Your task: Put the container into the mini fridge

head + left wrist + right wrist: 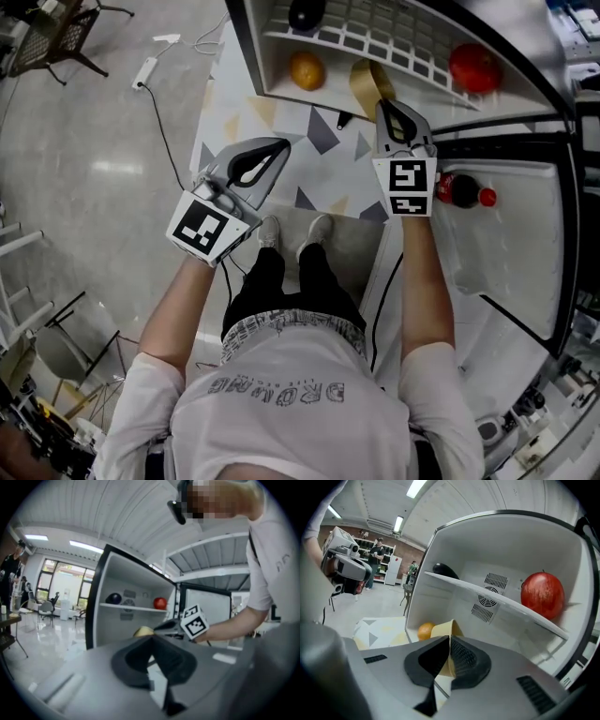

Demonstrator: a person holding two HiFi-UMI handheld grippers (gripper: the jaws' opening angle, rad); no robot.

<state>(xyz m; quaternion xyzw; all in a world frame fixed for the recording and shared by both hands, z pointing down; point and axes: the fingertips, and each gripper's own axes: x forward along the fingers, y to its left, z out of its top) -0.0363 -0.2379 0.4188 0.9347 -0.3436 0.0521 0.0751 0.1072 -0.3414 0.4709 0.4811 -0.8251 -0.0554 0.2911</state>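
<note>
Left of frame: polished grey floor, open room, with a white power strip and its cable at upper left. Left gripper hangs over the triangle-patterned mat, jaws closed on nothing. Top: open white mini fridge. The tan plastic container is at the lower compartment's front lip, near a round orange, its wall pinched by the right gripper. Red apple on the shelf, upper right. Open white fridge door at right holds a dark red-capped bottle.

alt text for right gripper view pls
Right gripper shut on the rim of a tan cup-shaped container, held in the lower compartment of an open white mini fridge beside a round orange fruit. A red apple and a dark rounded object sit on the shelf above.
</note>
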